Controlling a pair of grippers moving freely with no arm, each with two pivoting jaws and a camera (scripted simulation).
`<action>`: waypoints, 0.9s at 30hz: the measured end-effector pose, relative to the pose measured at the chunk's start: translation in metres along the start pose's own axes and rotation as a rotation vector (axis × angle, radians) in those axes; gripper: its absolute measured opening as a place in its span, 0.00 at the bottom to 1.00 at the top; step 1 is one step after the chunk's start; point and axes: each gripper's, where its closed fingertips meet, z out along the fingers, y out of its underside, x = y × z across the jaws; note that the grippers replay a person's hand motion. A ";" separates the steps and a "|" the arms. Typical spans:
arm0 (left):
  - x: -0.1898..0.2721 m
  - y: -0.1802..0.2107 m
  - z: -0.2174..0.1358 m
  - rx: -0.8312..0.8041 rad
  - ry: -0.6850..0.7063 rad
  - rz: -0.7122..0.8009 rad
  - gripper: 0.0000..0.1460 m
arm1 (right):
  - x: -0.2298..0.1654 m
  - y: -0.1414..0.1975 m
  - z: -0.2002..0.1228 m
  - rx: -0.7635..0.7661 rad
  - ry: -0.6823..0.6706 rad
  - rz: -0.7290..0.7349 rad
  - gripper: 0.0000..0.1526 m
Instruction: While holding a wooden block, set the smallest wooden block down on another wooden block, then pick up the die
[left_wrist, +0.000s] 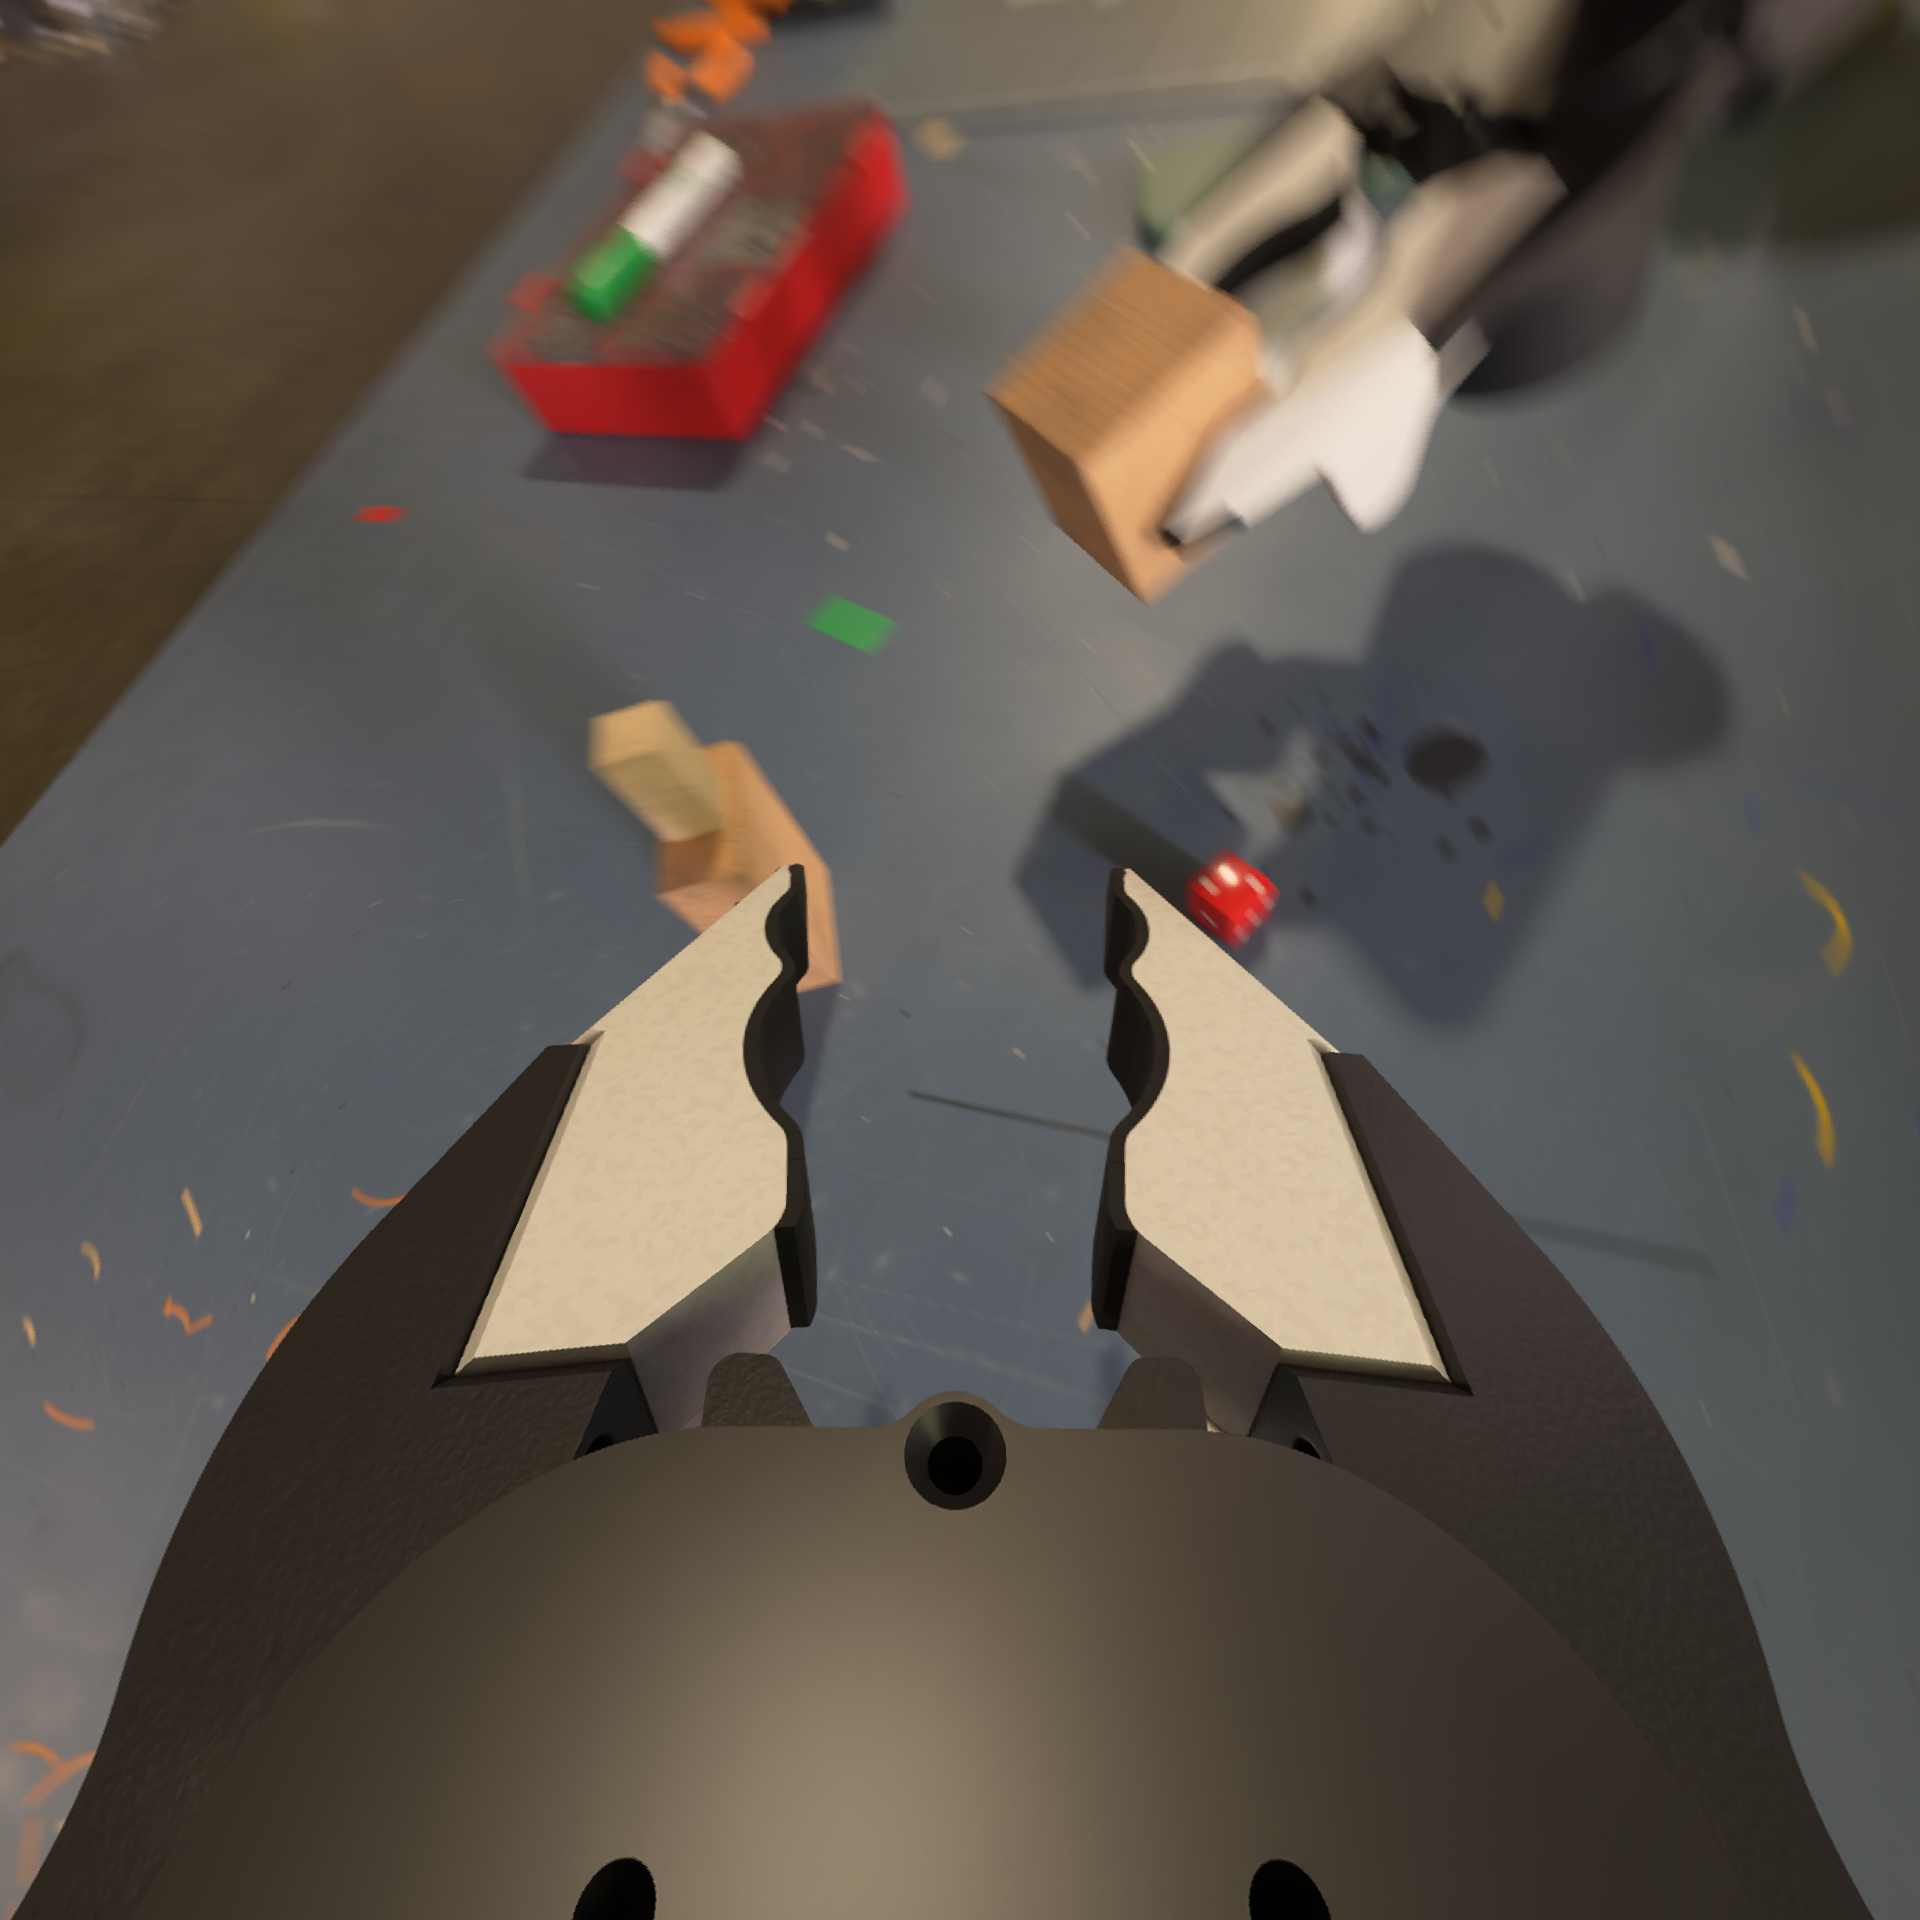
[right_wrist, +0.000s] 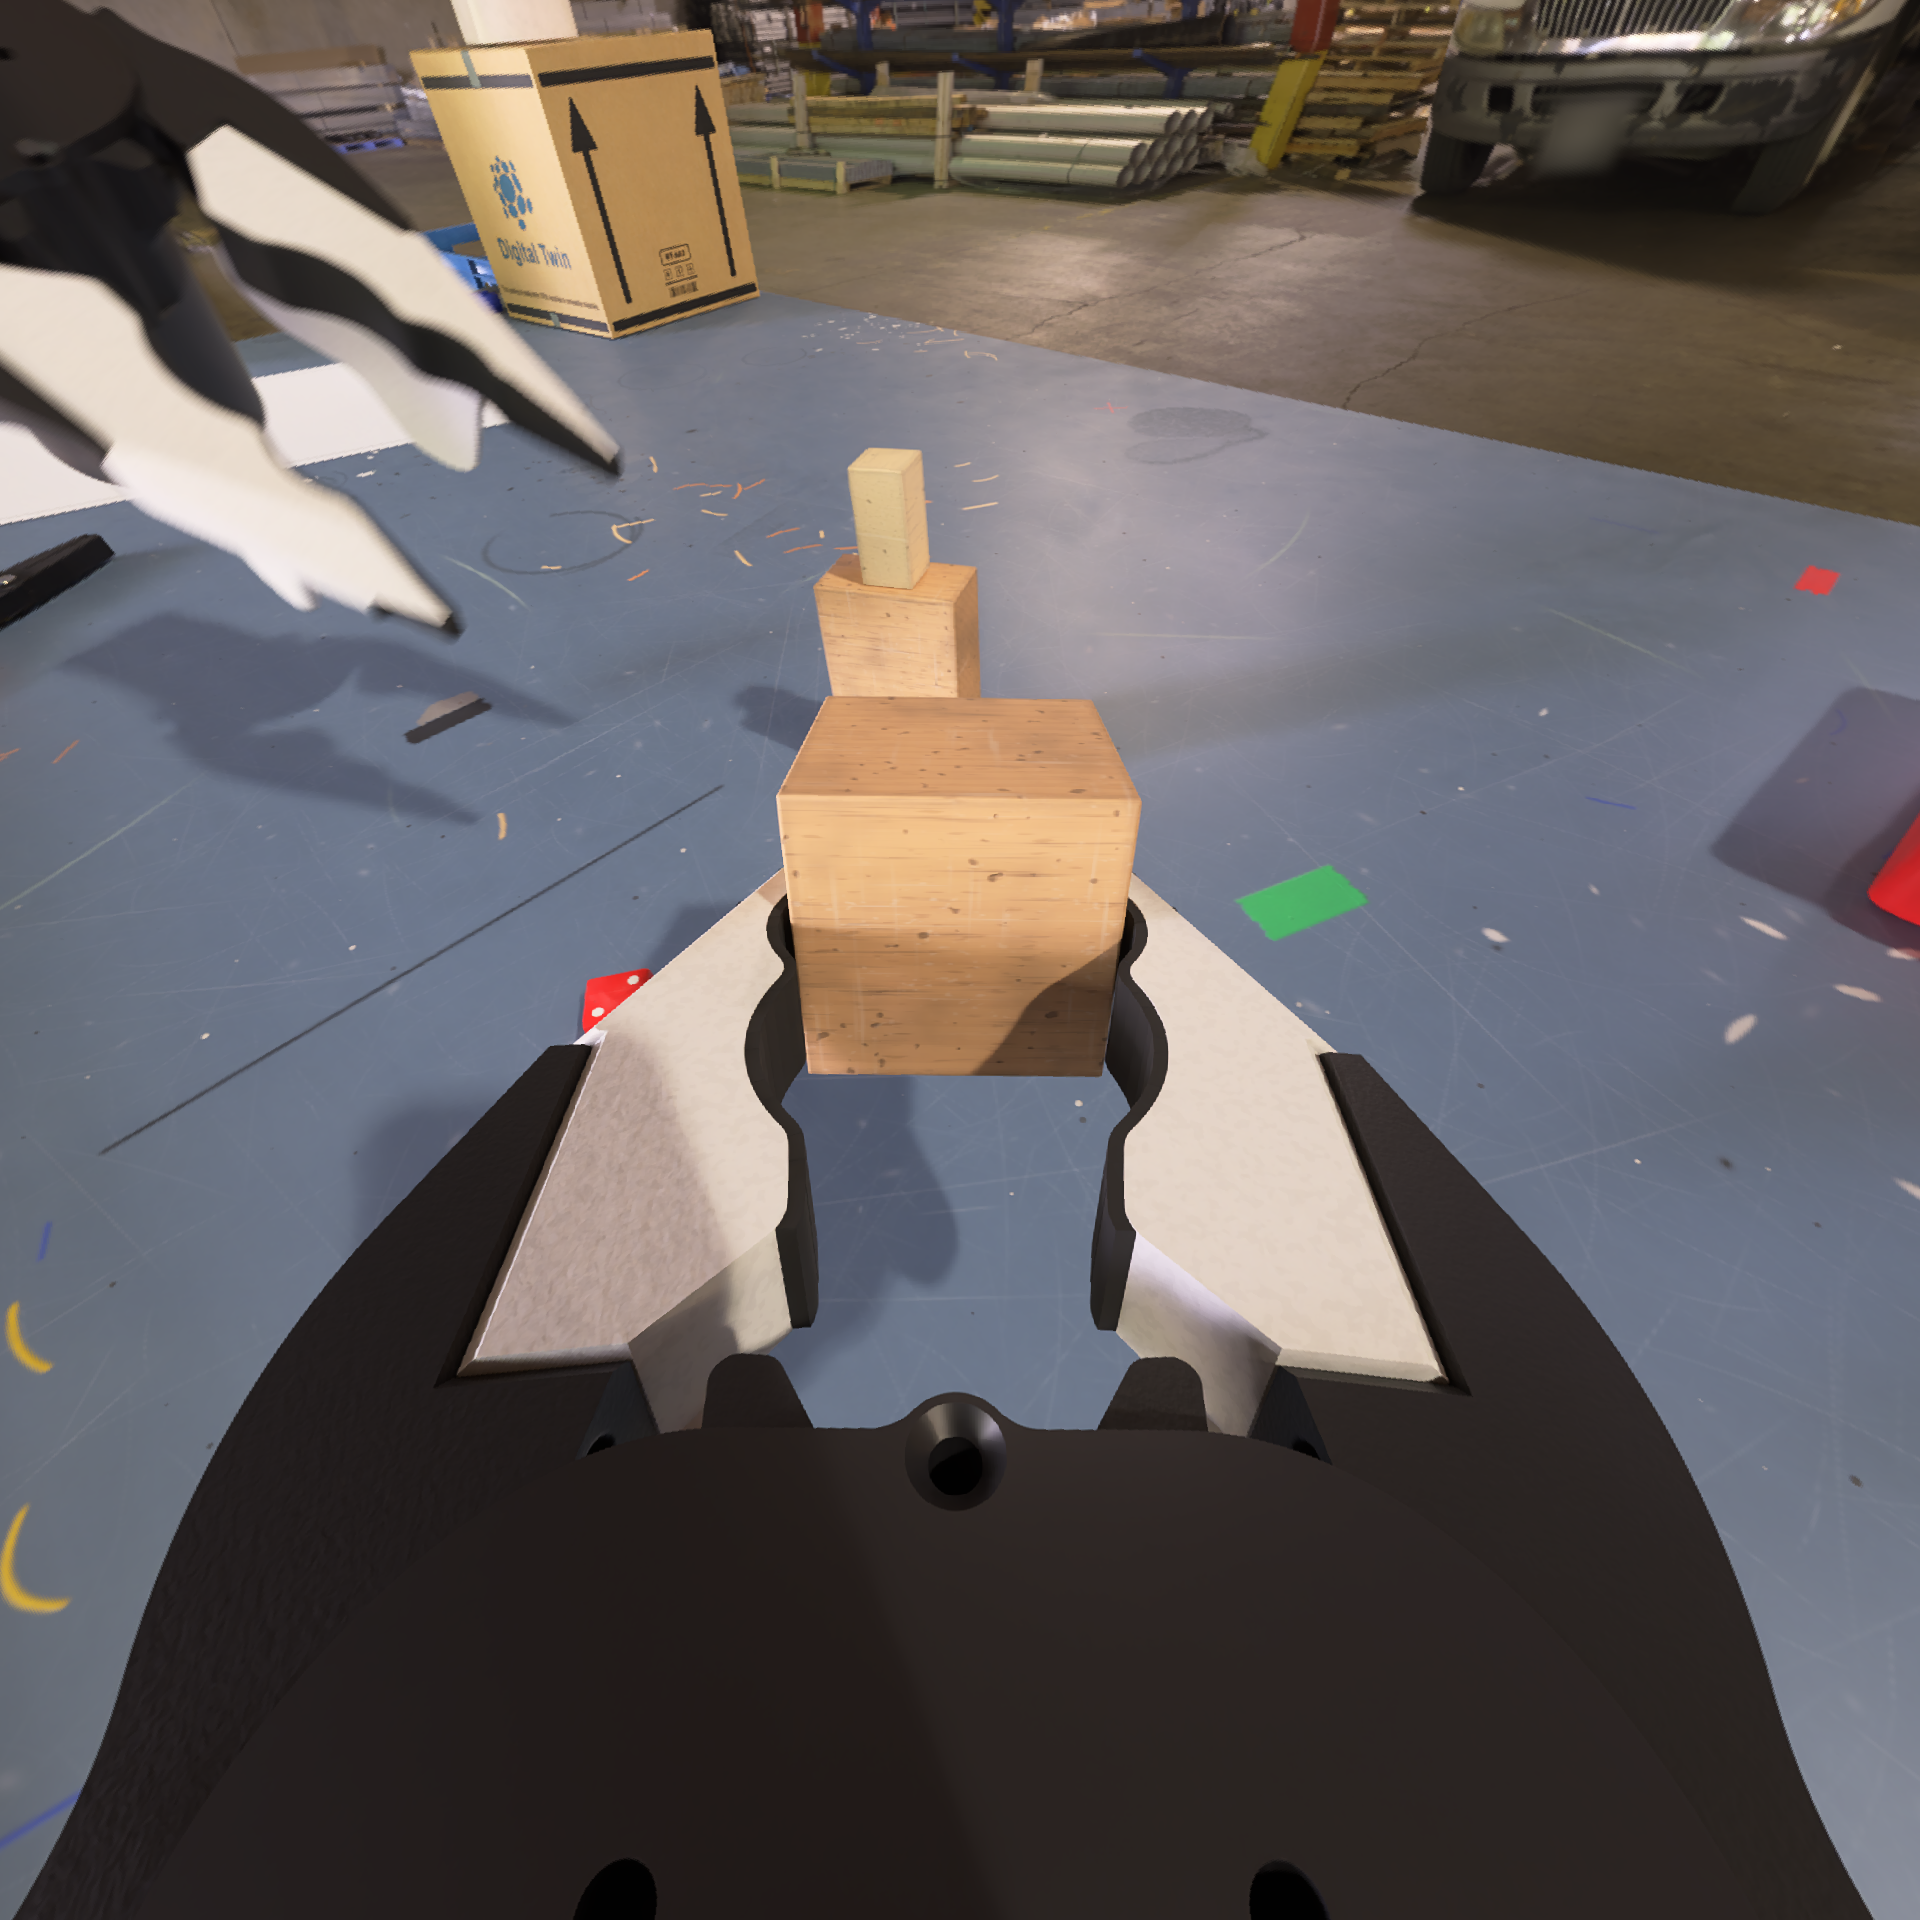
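gripping the large wooden block between its fingertips, the right gripper hangs above the blue-grey table; its jaws are clamped on the block's two side faces, low on the cube, which reads as the hold the task wants kept throughout, parked out of the other tool's way. the left gripper is spread wide with nothing between its fingers, and in the right wrist view it shows as a blur at upper left, apart from the stack. the smallest wooden block, a pale upright stick, stands on the middle wooden block, seated near that block's edge rather than at its centre, so the placing step looks done, if a little off-centre. in the left wrist view this stack sits just left of the left fingertip, the stick tilted by the lens. the red die rests on the table just right of the right fingertip of the empty claw, at the edge of the shadow cast by the raised cube; in the right wrist view only a corner of it peeks out beside the near finger. judging from this, the open claw is free for the die and needs a shift to its right and down. a careless swing could clip the stack. a red basket holding a green and white tube sits farther off.
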 end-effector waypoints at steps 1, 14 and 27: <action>0.015 0.004 0.002 -0.060 0.048 0.069 0.36 | 0.002 0.000 -0.001 0.000 0.004 0.001 0.37; 0.080 0.050 0.061 -0.628 0.537 0.615 0.29 | 0.013 -0.008 -0.009 0.027 0.022 -0.003 0.37; 0.070 0.020 0.065 -0.420 0.366 0.467 0.13 | 0.018 -0.009 -0.012 0.036 0.023 0.021 0.37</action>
